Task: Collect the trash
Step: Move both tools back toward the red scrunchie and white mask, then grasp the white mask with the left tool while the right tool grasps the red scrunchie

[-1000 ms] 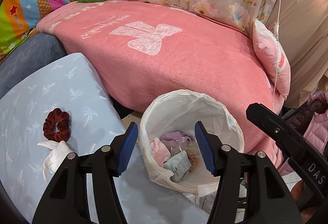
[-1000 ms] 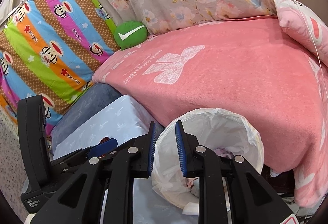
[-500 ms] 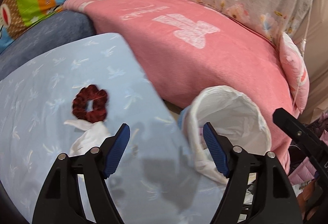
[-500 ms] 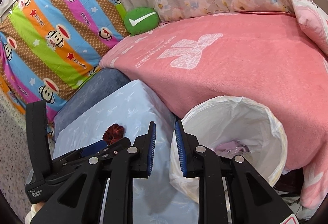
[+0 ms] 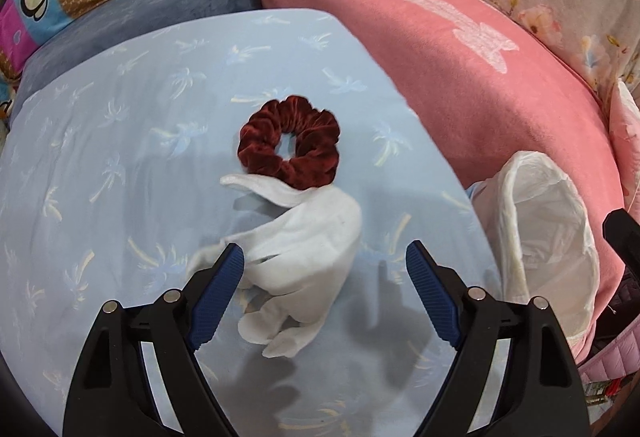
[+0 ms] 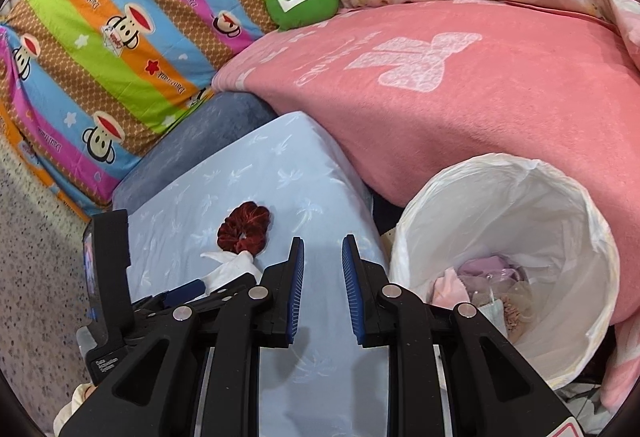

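Hovering wide-open, jaws just opening, left hand-held gripper [image 5: 324,261] astride white tissue [image 5: 304,257]; right hand-held gripper [image 6: 322,269] narrowly parted, empty

Dark red scrunchie [image 5: 289,141], white cloth [image 5: 304,237], pale blue palm-print cover [image 5: 120,141].

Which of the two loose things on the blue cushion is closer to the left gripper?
The white crumpled cloth, lying partly between the open jaws of the left gripper. The dark red scrunchie lies beyond it, farther away.
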